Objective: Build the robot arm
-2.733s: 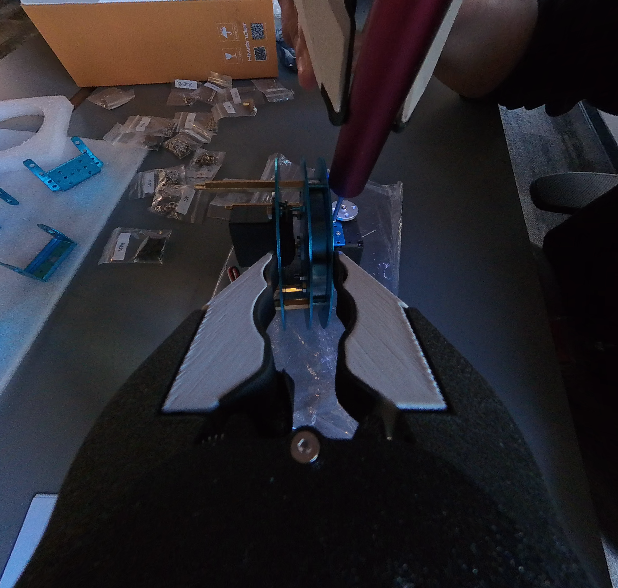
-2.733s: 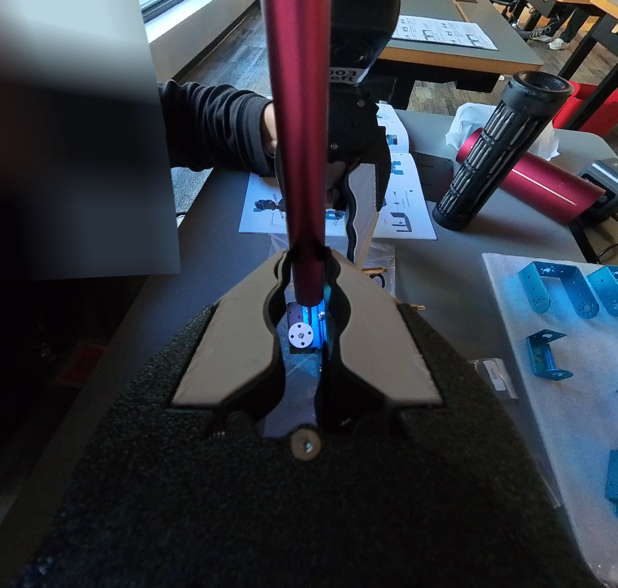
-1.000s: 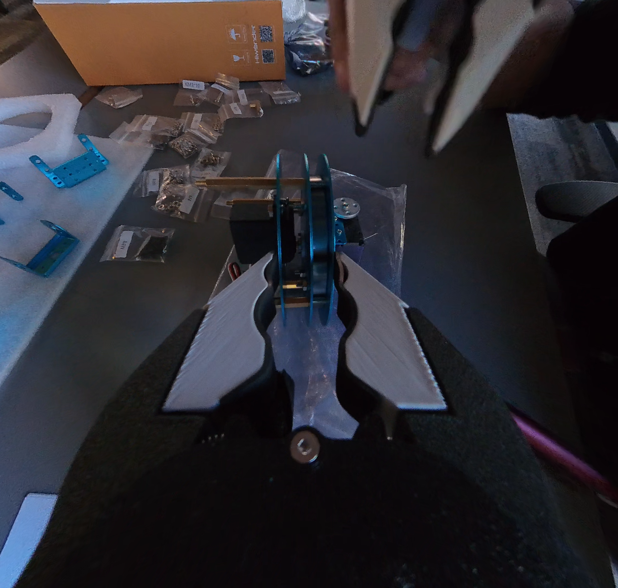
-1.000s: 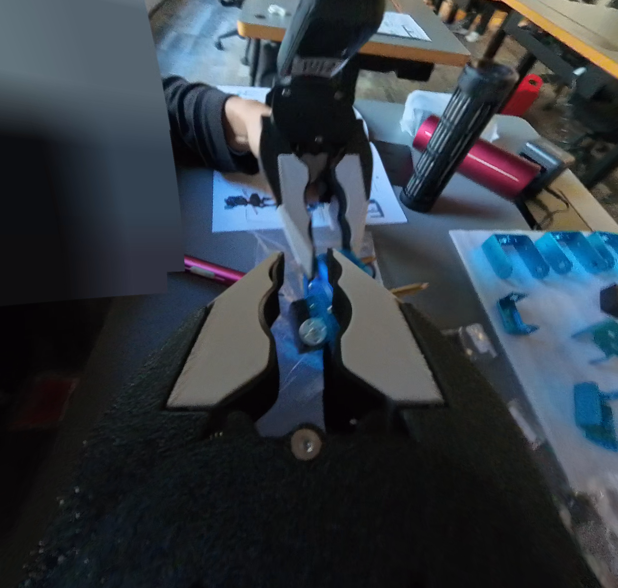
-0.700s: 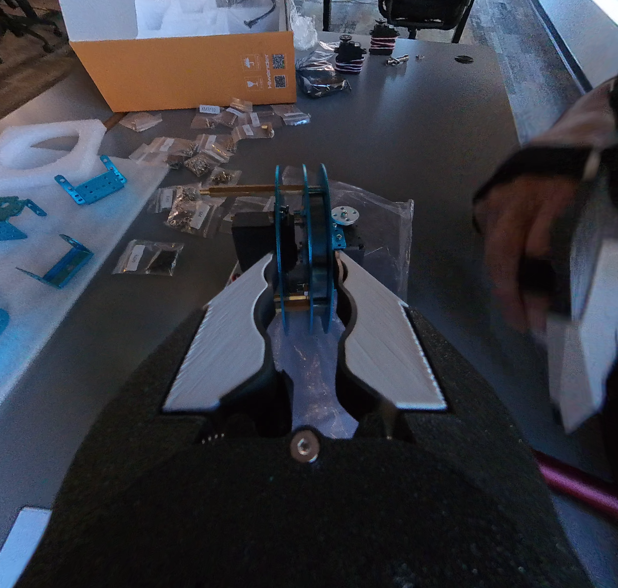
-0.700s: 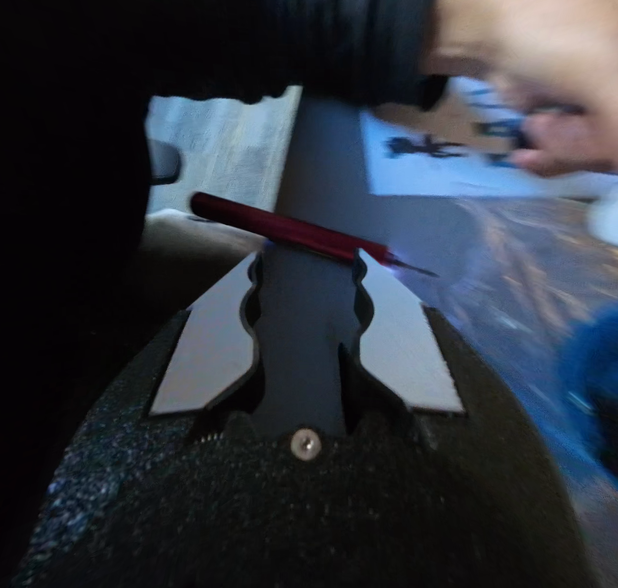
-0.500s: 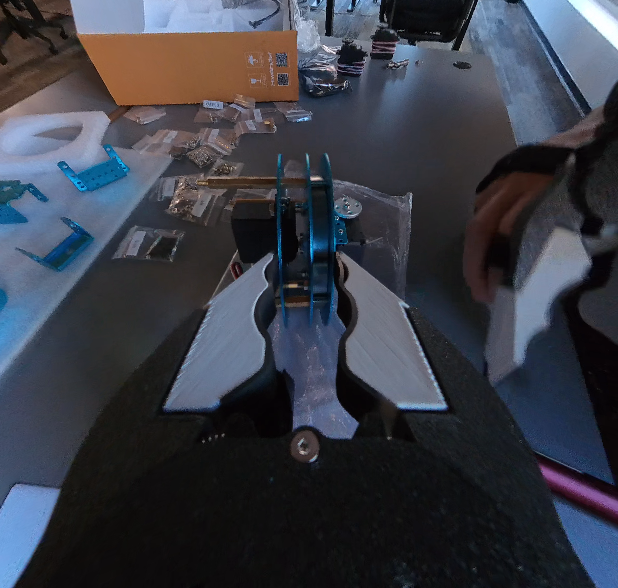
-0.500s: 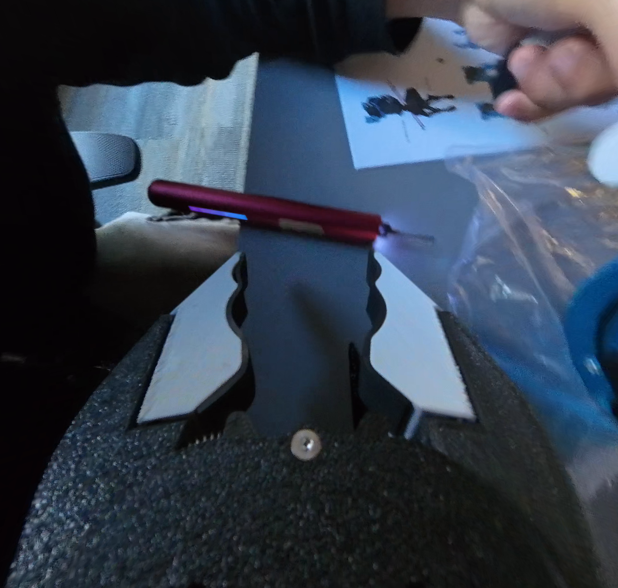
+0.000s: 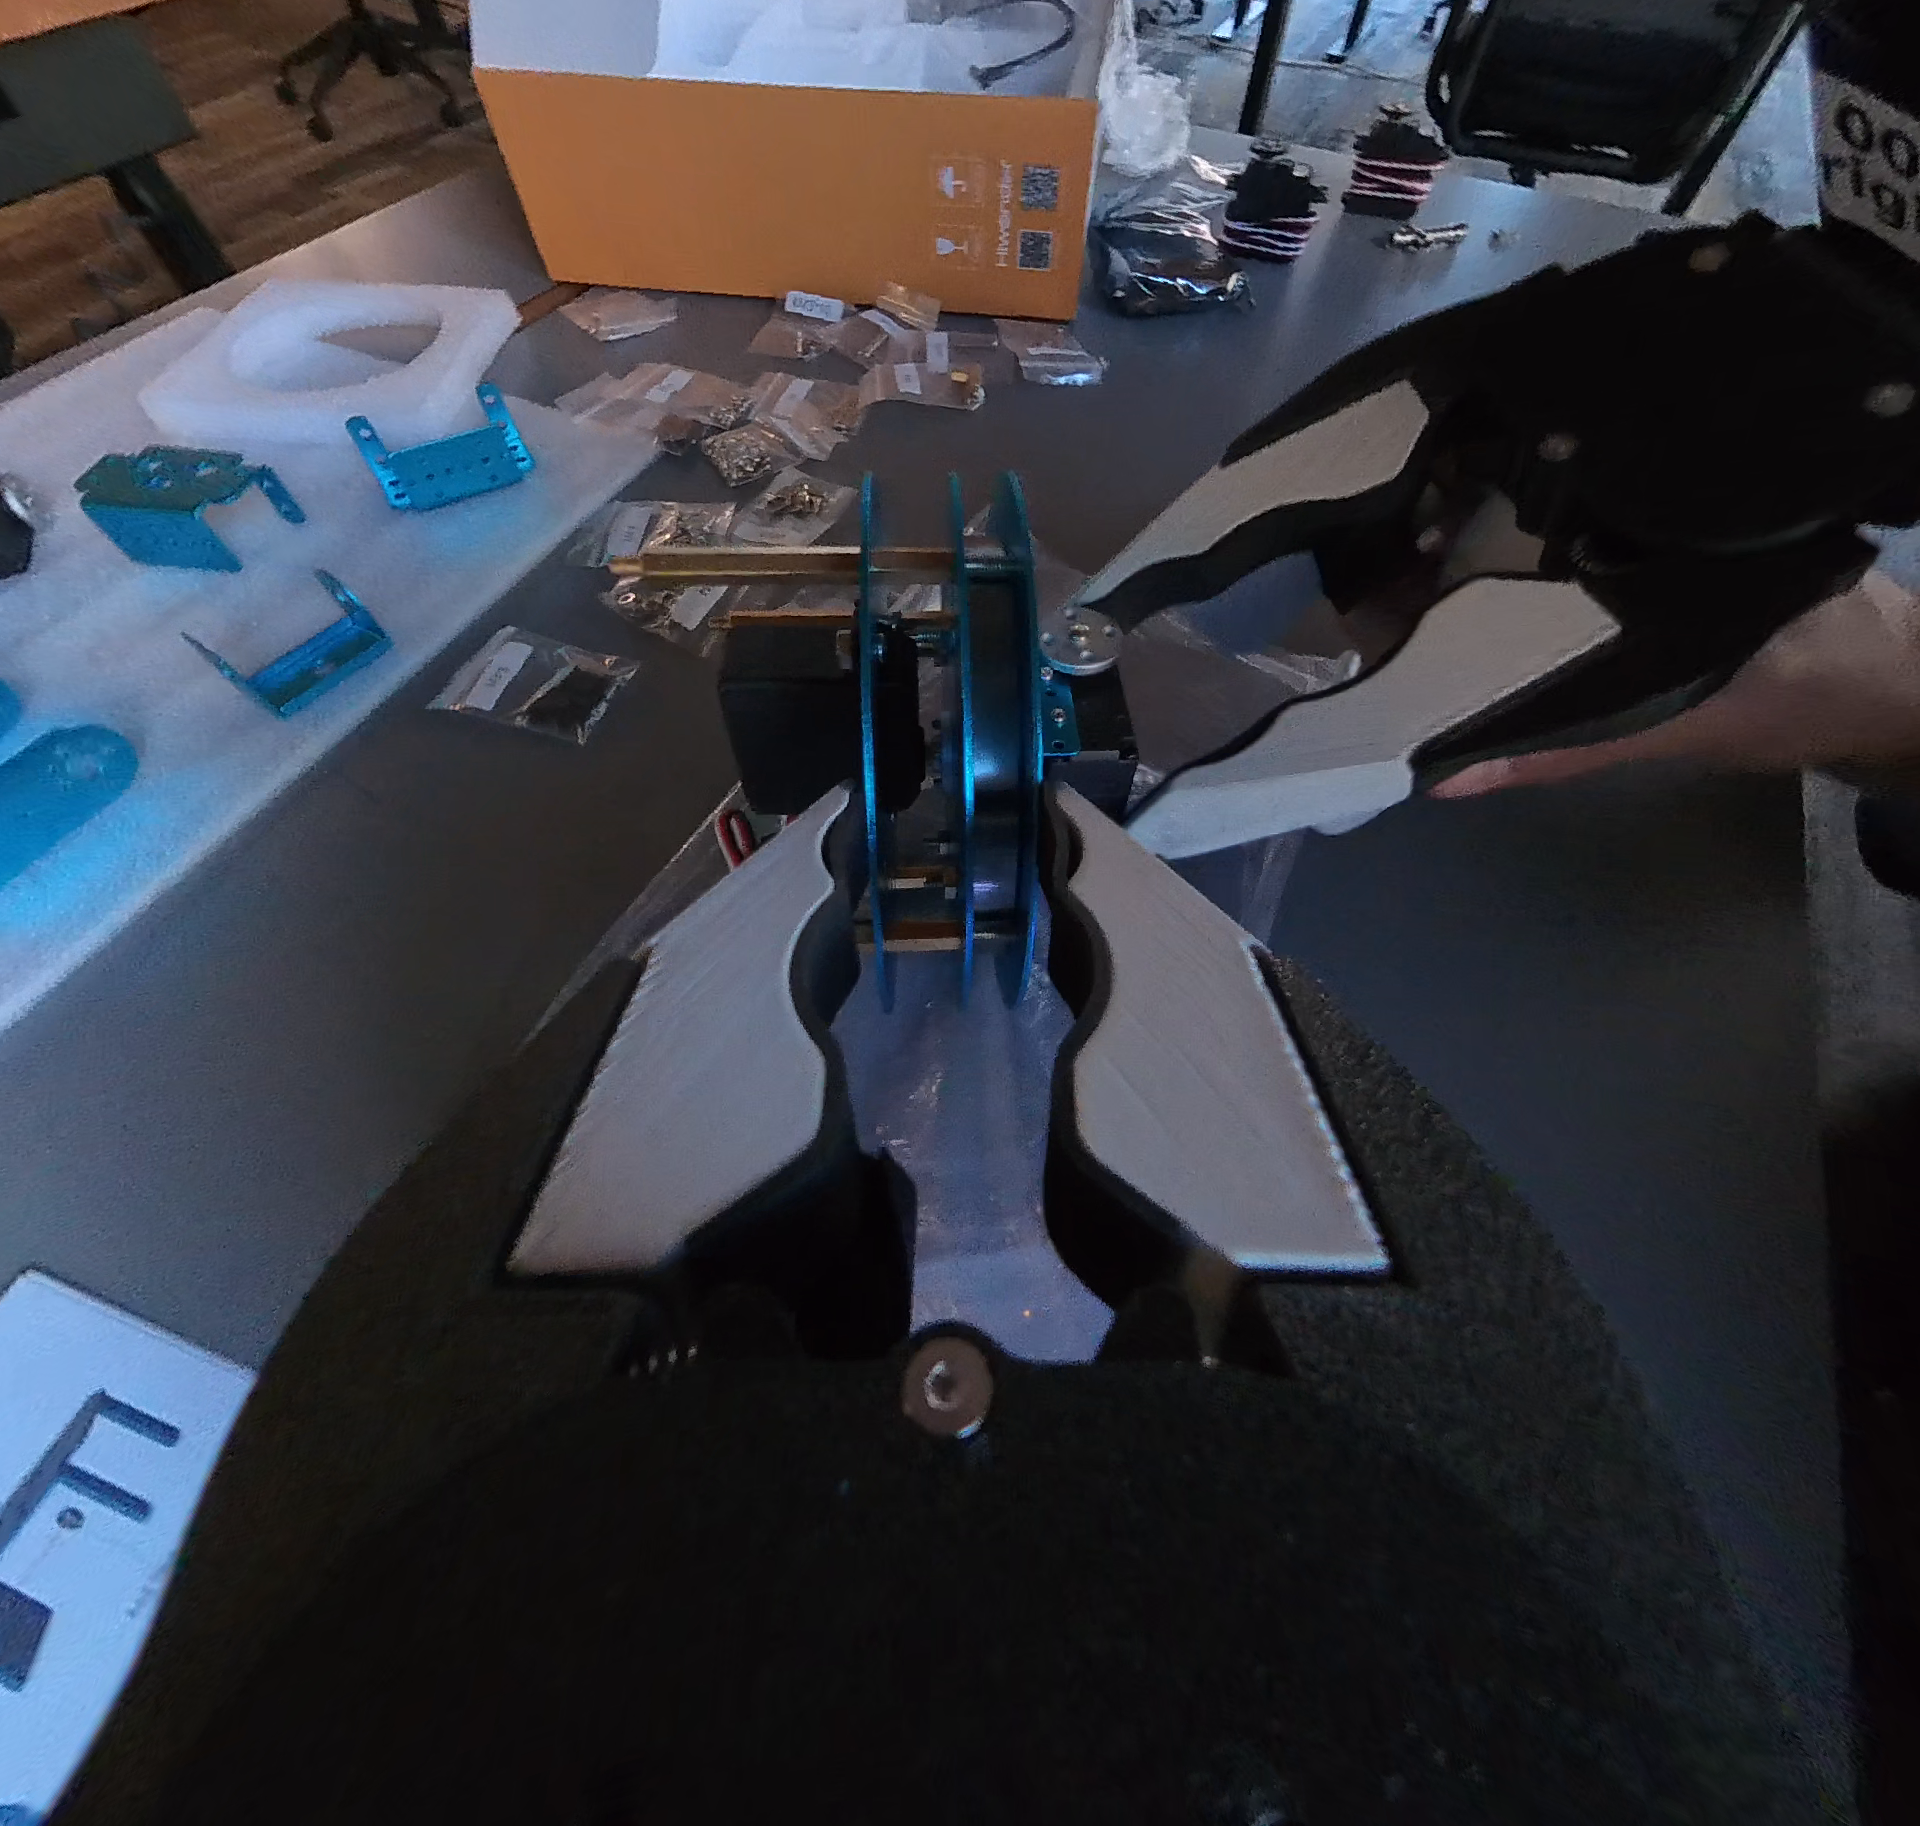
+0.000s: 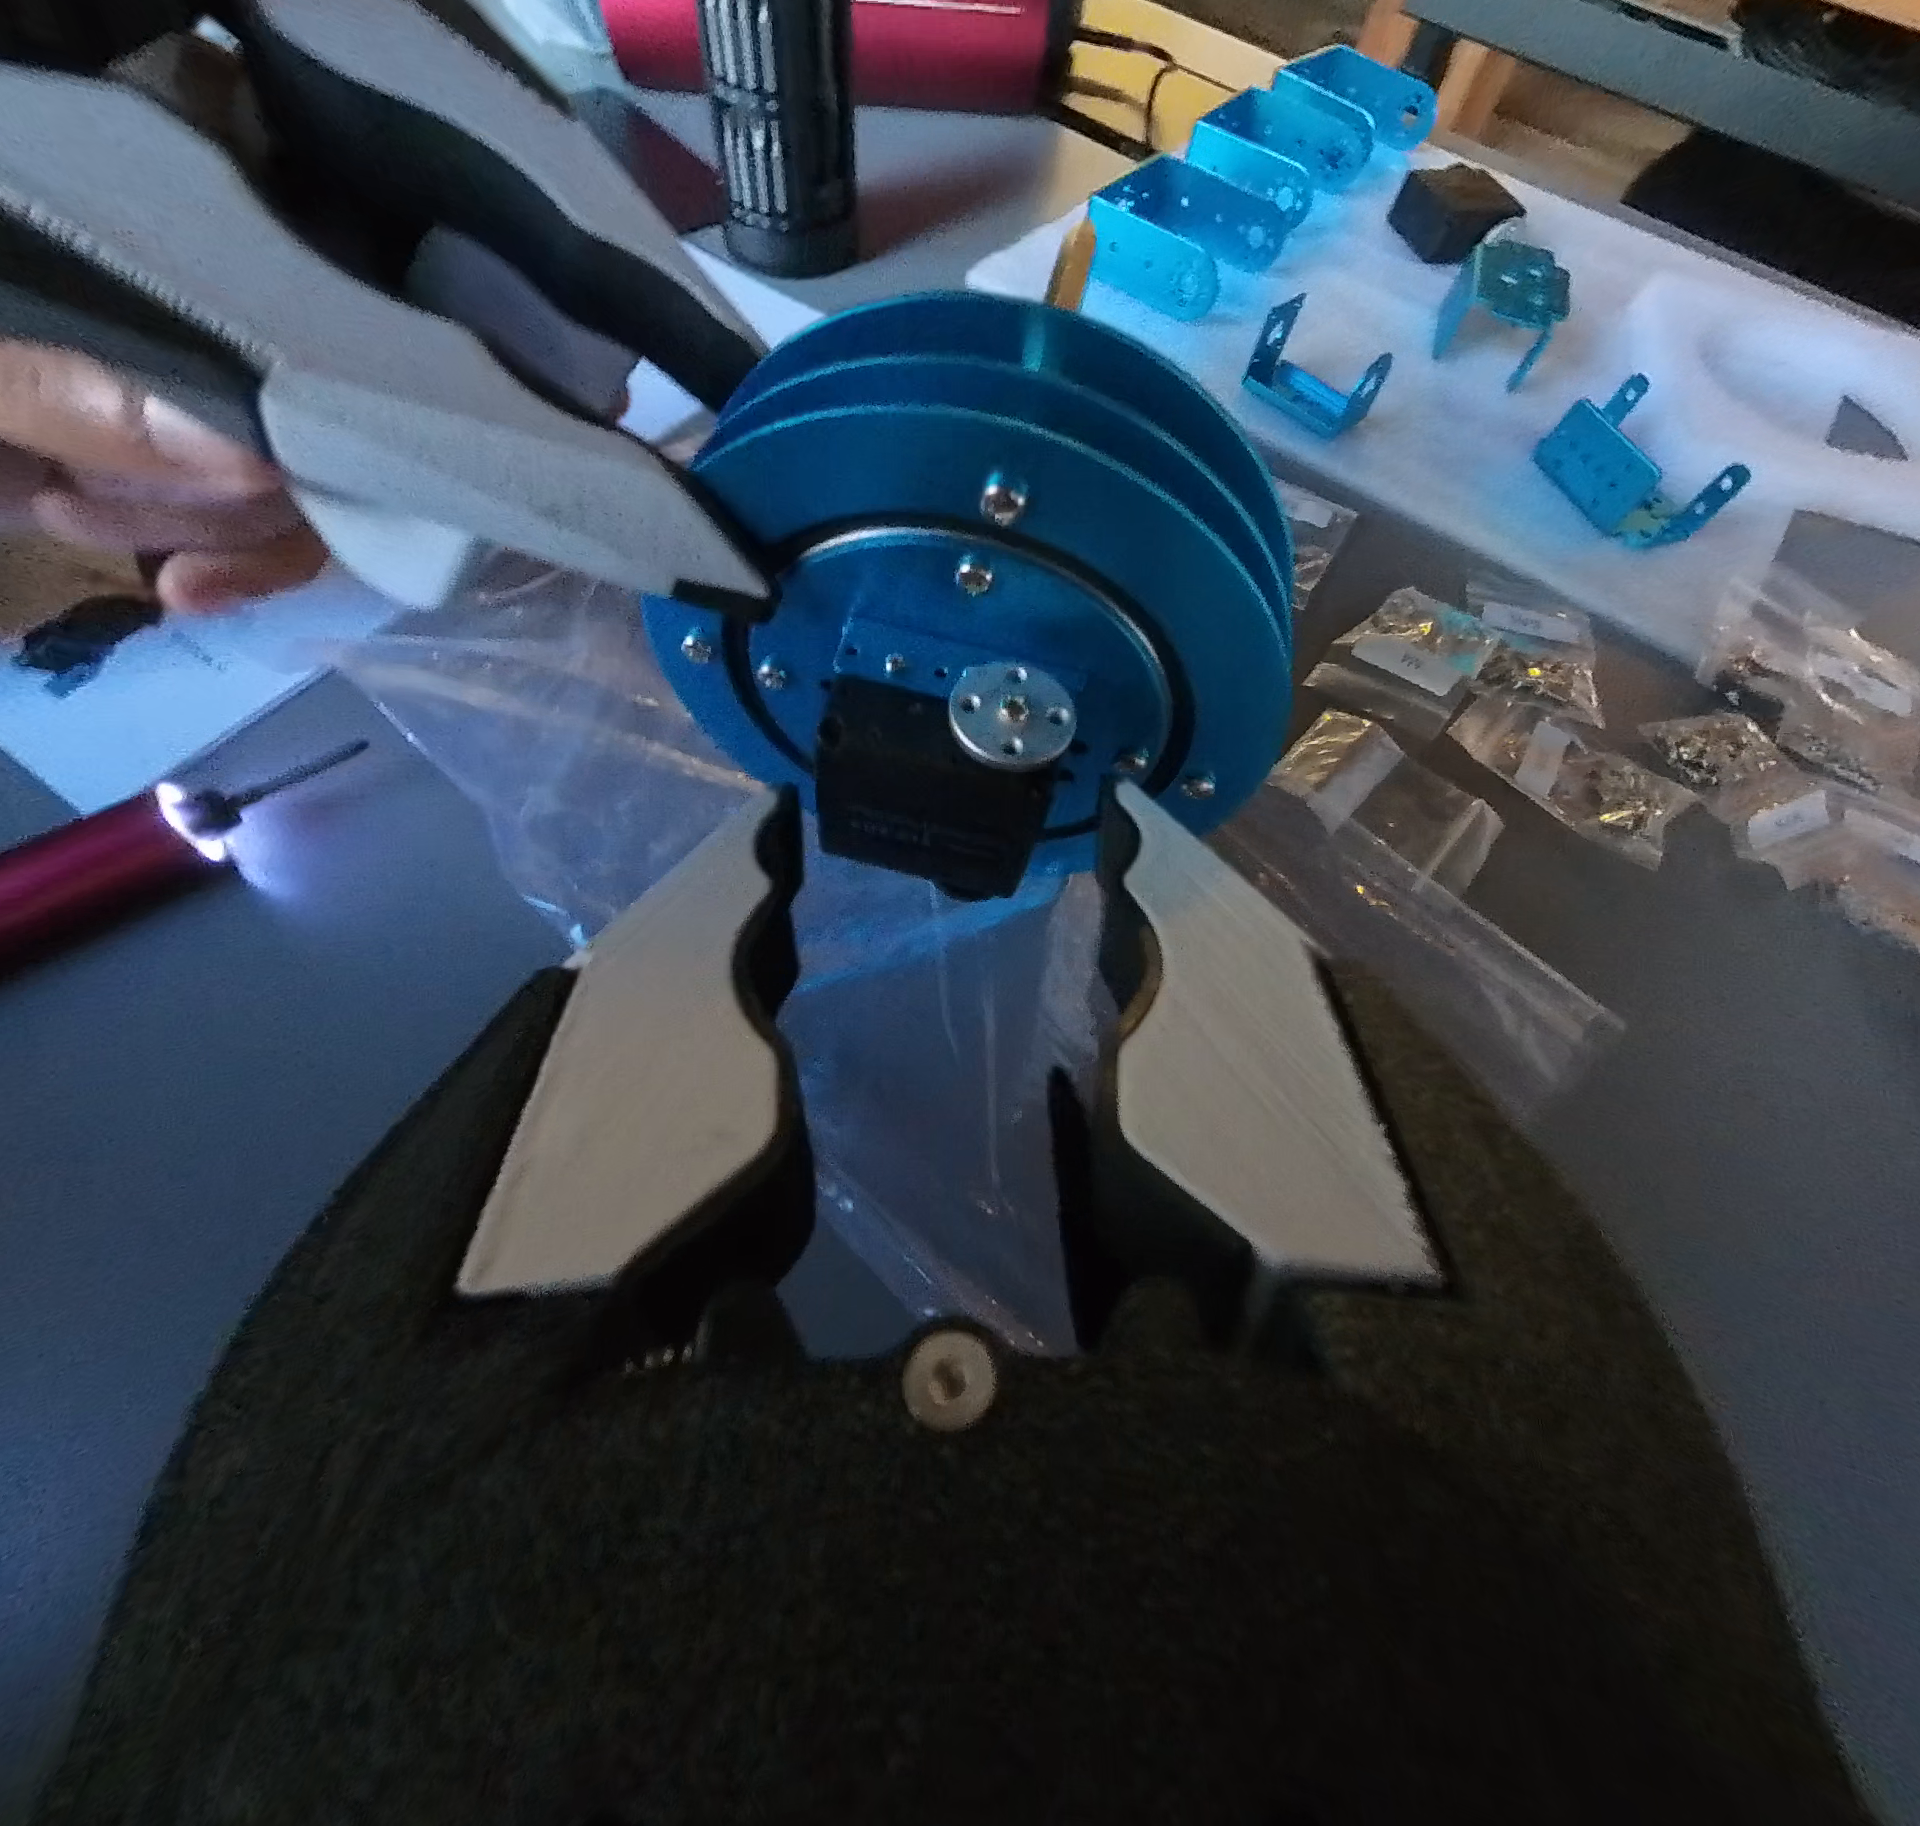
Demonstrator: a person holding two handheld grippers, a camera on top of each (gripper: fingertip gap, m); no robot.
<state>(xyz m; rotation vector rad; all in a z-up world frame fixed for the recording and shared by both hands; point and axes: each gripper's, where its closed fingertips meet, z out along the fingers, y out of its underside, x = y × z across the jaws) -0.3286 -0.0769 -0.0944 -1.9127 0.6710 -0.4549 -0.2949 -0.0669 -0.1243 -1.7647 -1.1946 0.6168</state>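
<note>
Gone from the right gripper (image 10: 951, 810) is the red screwdriver (image 10: 88, 877), which now lies flat on the grey table (image 10: 260, 1049) at the left edge of the right wrist view, its lit tip aimed toward the clear plastic bag (image 10: 582, 737). That gripper has swung back in with its jaws spread wide and empty, framing the black servo (image 10: 914, 810) on the face of the blue disc assembly (image 10: 1039, 488).

From the left in the left wrist view: white foam sheet (image 9: 125, 654) carrying blue brackets (image 9: 442, 457), small bags of screws (image 9: 727, 436), an orange box (image 9: 790, 181) behind them, then the assembly. It stands on edge on the plastic bag, three thin blue discs (image 9: 951, 737) in parallel, its axis lying horizontal across the view; brass standoffs (image 9: 748, 563) stick out leftward, and a small silver servo horn (image 9: 1081, 638) faces right.

The left gripper (image 9: 948, 820) is clamped on the disc stack, one finger on each outer disc. The right gripper's upper fingertip (image 9: 1101, 587) sits just beside the horn.
</note>
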